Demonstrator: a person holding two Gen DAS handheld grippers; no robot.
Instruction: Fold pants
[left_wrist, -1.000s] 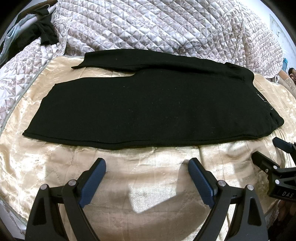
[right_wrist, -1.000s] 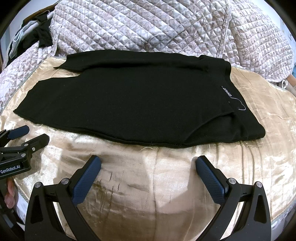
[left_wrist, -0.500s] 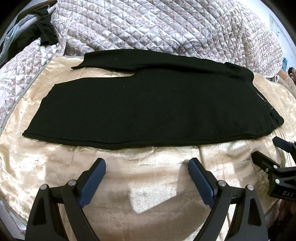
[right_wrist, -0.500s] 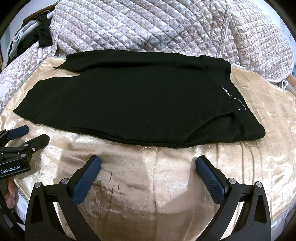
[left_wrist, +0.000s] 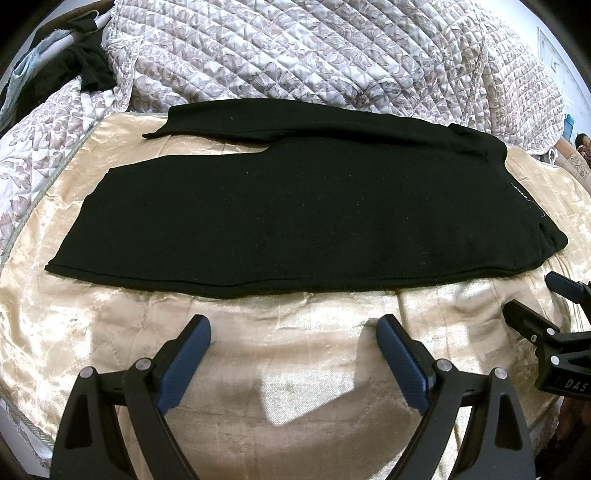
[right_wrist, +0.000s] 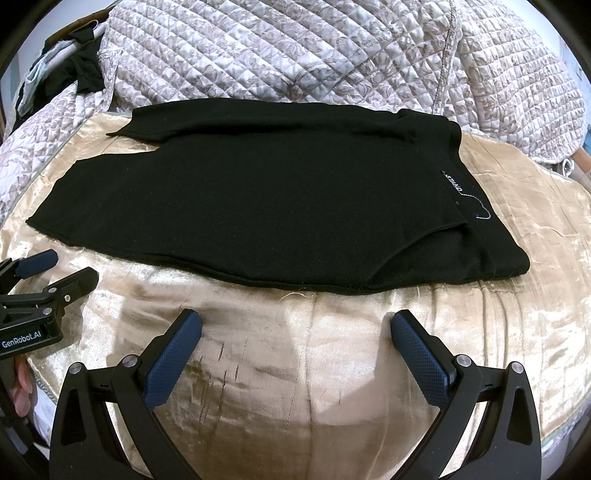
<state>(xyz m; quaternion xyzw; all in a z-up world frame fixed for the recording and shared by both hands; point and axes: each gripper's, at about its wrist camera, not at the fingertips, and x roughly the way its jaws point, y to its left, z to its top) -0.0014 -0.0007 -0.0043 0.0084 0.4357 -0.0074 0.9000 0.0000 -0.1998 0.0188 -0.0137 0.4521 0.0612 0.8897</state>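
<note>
Both of my grippers hover spread wide and empty over the gold bedspread (left_wrist: 295, 369), short of the black pants (left_wrist: 295, 206). I see the left gripper (left_wrist: 293, 332) near the middle of the near edge and the right gripper (right_wrist: 295, 328) closer to the waistband (right_wrist: 458, 192). The pants lie flat, one leg folded over the other — lengthwise fold done, I judge. Next I need to pinch one end and carry it across to the other — both layers together.
</note>
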